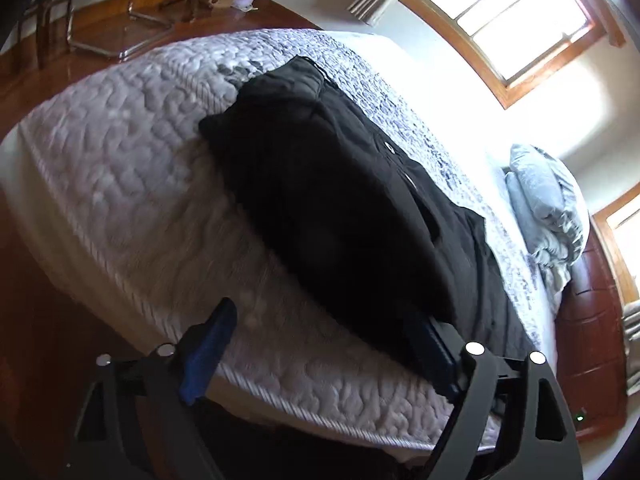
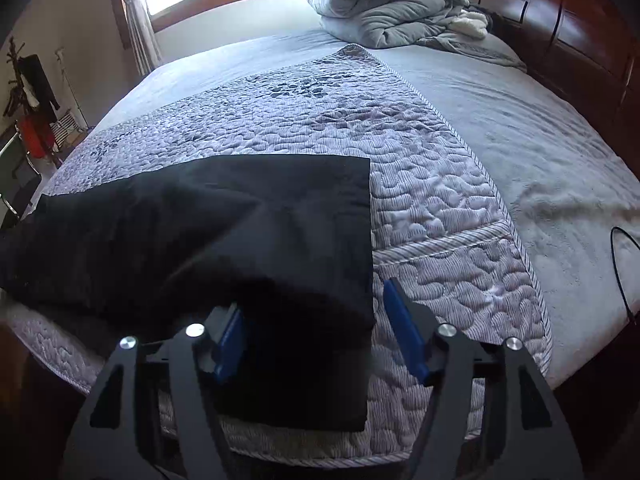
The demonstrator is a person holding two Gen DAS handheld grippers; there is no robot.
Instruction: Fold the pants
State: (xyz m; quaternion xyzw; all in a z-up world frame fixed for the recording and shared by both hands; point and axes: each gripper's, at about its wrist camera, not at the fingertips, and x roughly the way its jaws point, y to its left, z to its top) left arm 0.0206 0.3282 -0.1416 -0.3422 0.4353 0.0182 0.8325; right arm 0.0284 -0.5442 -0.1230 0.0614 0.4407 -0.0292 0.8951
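Black pants (image 1: pixel 340 208) lie along the near edge of a quilted lilac bedspread (image 1: pixel 120 160), one end hanging over the side. In the right wrist view the pants (image 2: pixel 208 232) show a straight folded edge on the right. My left gripper (image 1: pixel 324 340) is open, its right finger at the pants' near end, its left finger over the bedspread. My right gripper (image 2: pixel 316 324) is open, jaws wide, with the hanging corner of the pants between them; the left finger is partly hidden by the cloth.
A folded grey duvet (image 2: pixel 384 4) lies at the head of the bed by a dark wooden headboard (image 2: pixel 560 20). A black cable (image 2: pixel 618 264) lies on the grey sheet at right. Chairs (image 1: pixel 120 8) stand on the wooden floor beyond the bed.
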